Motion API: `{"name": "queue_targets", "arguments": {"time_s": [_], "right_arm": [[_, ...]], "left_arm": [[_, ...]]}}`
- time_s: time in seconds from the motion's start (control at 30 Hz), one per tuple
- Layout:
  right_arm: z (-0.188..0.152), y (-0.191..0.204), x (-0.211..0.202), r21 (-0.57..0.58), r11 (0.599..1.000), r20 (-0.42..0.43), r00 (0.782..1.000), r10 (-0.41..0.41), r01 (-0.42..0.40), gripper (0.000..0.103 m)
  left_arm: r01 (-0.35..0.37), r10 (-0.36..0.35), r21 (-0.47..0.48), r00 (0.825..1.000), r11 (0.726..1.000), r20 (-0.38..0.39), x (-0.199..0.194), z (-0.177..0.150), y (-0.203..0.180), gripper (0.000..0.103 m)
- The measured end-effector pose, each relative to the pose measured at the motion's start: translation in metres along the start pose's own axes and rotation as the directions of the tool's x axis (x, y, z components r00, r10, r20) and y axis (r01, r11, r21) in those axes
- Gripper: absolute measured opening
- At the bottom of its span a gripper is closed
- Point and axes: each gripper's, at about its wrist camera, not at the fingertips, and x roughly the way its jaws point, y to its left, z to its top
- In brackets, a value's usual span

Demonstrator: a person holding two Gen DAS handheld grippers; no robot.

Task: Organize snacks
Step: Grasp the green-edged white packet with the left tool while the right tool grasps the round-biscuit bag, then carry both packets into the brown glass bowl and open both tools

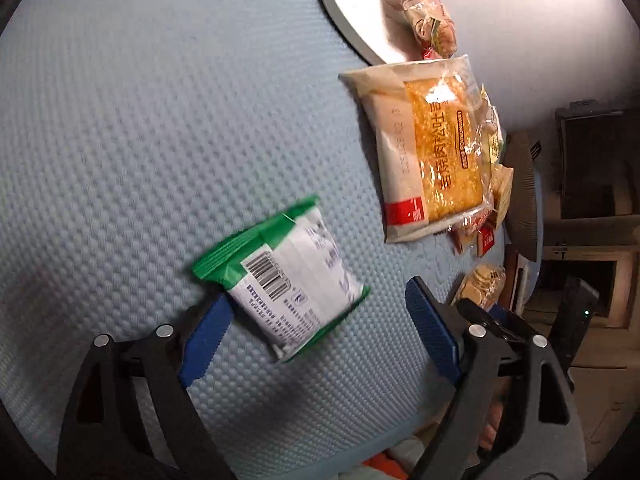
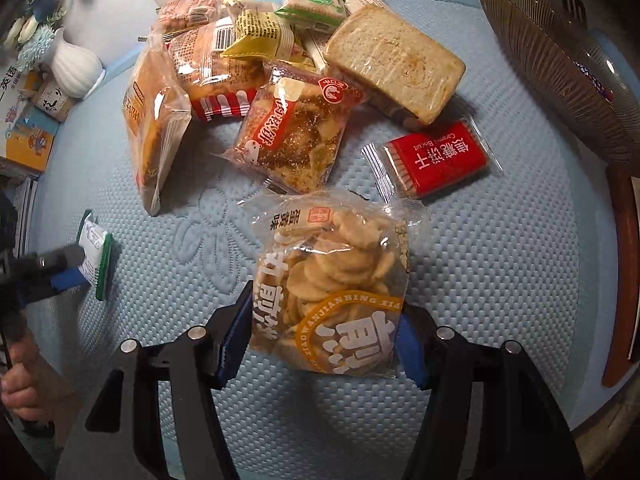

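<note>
My left gripper [image 1: 320,304] is open, its blue fingers wide apart. A green and white snack packet [image 1: 284,280] lies between them, against the left finger; it also shows in the right wrist view [image 2: 94,254]. My right gripper [image 2: 322,330] is shut on a clear bag of round crackers [image 2: 336,284], its pads pressing both sides. Ahead lies a pile of snacks: a red caramel biscuit pack [image 2: 438,158], wrapped bread slices [image 2: 394,62], a crispy snack bag [image 2: 298,128] and an orange toast bag [image 2: 156,120], also in the left wrist view [image 1: 428,148].
The snacks lie on a light blue textured mat [image 1: 140,120]. A white round base [image 1: 352,12] stands at the far side. A brown ribbed fan-like object [image 2: 560,64] stands at the right. A white vase [image 2: 74,66] and books [image 2: 24,120] stand at the left.
</note>
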Motion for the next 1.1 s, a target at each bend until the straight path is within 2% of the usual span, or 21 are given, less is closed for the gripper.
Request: {"name": "queue_targets", "arguments": {"time_s": [0.07,0.13,0.2,0.3,0.37,0.47,0.5,0.53,0.57,0.63,0.67,0.7,0.77,0.87,0.93,1.03,1.07,1.1], "right_arm": [[-0.001,0.001,-0.001,-0.008,1.000,0.002,1.000,-0.001,0.001,0.061],[-0.003,-0.004,-0.005,-0.015,1.000,0.005,1.000,0.001,-0.001,0.061],[-0.002,-0.005,-0.006,-0.016,1.000,0.008,1.000,-0.002,0.002,0.061],[-0.001,-0.008,-0.006,-0.007,1.000,0.014,1.000,0.010,-0.009,0.063],[0.001,-0.013,-0.005,-0.002,1.000,0.019,1.000,0.017,-0.017,0.066],[0.006,-0.015,-0.002,0.010,0.999,0.017,0.999,0.033,-0.033,0.079],[0.007,-0.014,0.003,0.006,1.000,0.011,1.000,0.024,-0.024,0.080],[0.008,-0.016,0.005,-0.004,1.000,0.001,1.000,0.015,-0.015,0.077],[0.009,-0.014,0.010,-0.010,1.000,-0.009,1.000,0.006,-0.007,0.068],[0.011,-0.012,0.011,-0.015,1.000,-0.003,1.000,-0.021,0.021,0.062],[0.011,-0.013,0.009,-0.015,1.000,0.002,1.000,-0.012,0.012,0.060],[0.011,-0.014,0.007,-0.015,1.000,0.006,1.000,-0.005,0.006,0.059],[0.010,-0.020,0.002,-0.015,1.000,0.010,1.000,0.003,-0.002,0.058],[0.010,-0.029,-0.010,-0.012,0.999,0.027,0.999,0.034,-0.033,0.058],[0.010,-0.033,-0.020,-0.013,0.999,0.043,0.998,0.052,-0.052,0.058],[0.013,-0.042,-0.042,-0.009,0.997,0.075,0.994,0.074,-0.073,0.058],[0.015,-0.046,-0.049,-0.008,0.997,0.089,0.993,0.076,-0.075,0.058],[0.018,-0.051,-0.057,-0.004,0.997,0.104,0.992,0.076,-0.076,0.058]], "left_arm": [[-0.095,0.093,0.102,0.995,0.990,0.023,0.005,0.010,-0.021,0.085],[-0.177,0.176,0.175,0.984,0.969,0.022,0.017,0.013,-0.036,0.085],[-0.281,0.279,0.241,0.959,0.929,0.044,0.025,0.007,-0.048,0.084],[-0.416,0.406,0.316,0.908,0.853,0.101,0.035,-0.007,-0.060,0.075],[-0.467,0.454,0.337,0.883,0.818,0.121,0.039,-0.017,-0.066,0.073],[-0.498,0.481,0.309,0.866,0.810,0.135,0.040,-0.026,-0.065,0.074],[-0.509,0.489,0.297,0.860,0.808,0.145,0.040,-0.029,-0.066,0.074],[-0.518,0.495,0.286,0.855,0.806,0.154,0.038,-0.029,-0.066,0.070],[-0.522,0.496,0.277,0.853,0.807,0.163,0.036,-0.030,-0.067,0.062],[-0.524,0.493,0.277,0.852,0.805,0.178,0.032,-0.036,-0.072,0.050],[-0.538,0.504,0.274,0.843,0.797,0.188,0.032,-0.038,-0.075,0.050],[-0.536,0.499,0.273,0.844,0.799,0.196,0.030,-0.041,-0.078,0.050],[-0.490,0.446,0.260,0.869,0.832,0.212,0.024,-0.048,-0.087,0.050],[-0.465,0.416,0.244,0.881,0.851,0.226,0.017,-0.061,-0.109,0.050],[-0.435,0.384,0.245,0.895,0.867,0.229,0.009,-0.064,-0.121,0.050],[-0.370,0.307,0.268,0.919,0.890,0.249,-0.002,-0.062,-0.155,0.050],[-0.358,0.288,0.283,0.921,0.890,0.261,0.013,-0.066,-0.178,0.050],[-0.347,0.269,0.300,0.924,0.888,0.273,0.011,-0.064,-0.193,0.050]]}}
